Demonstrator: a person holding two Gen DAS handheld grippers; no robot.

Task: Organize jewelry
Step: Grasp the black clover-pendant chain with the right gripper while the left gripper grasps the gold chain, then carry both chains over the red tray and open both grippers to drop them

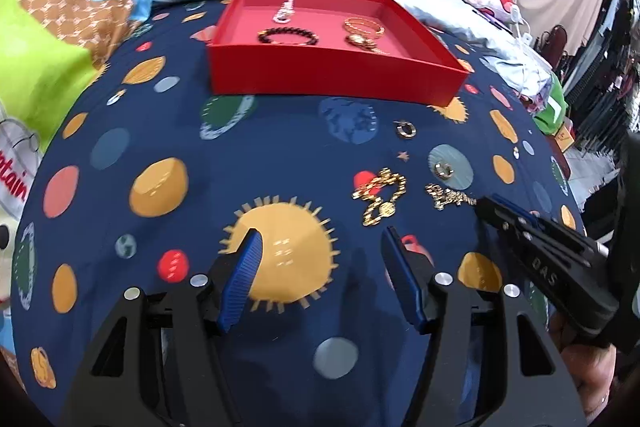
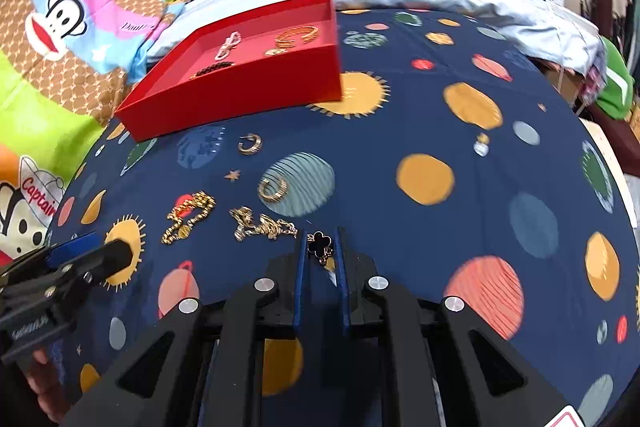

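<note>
Left wrist view: the left hand-held gripper (image 1: 320,247) sits at the bottom centre with its blue-padded jaws spread wide and nothing between them, above the navy planet-print bedsheet (image 1: 240,155). In the upper middle lies the shallow red cardboard tray (image 1: 336,79); inside it are a dark beaded bracelet (image 1: 288,35), a pale beaded strand (image 1: 283,11) and gold bangles with a gold watch (image 1: 362,33). Loose on the sheet at right of centre are a gold chain bracelet with a round charm (image 1: 378,197), a tangled gold chain (image 1: 448,195) and two gold hoop earrings (image 1: 405,129) (image 1: 443,169). The right hand-held gripper (image 1: 486,205) enters from the lower right, its tip beside the tangled chain; its grip cannot be judged from here.

Right wrist view: the right hand-held gripper (image 2: 320,247), bottom centre, is clenched on a black clover-shaped pendant with gold trim (image 2: 320,245), which is pinched between the blue pads. Just left of it lies the tangled chain, the charm bracelet further left, the hoops above them. The tray sits in the upper left, and the left hand-held gripper pokes in at the lower left edge.
</note>
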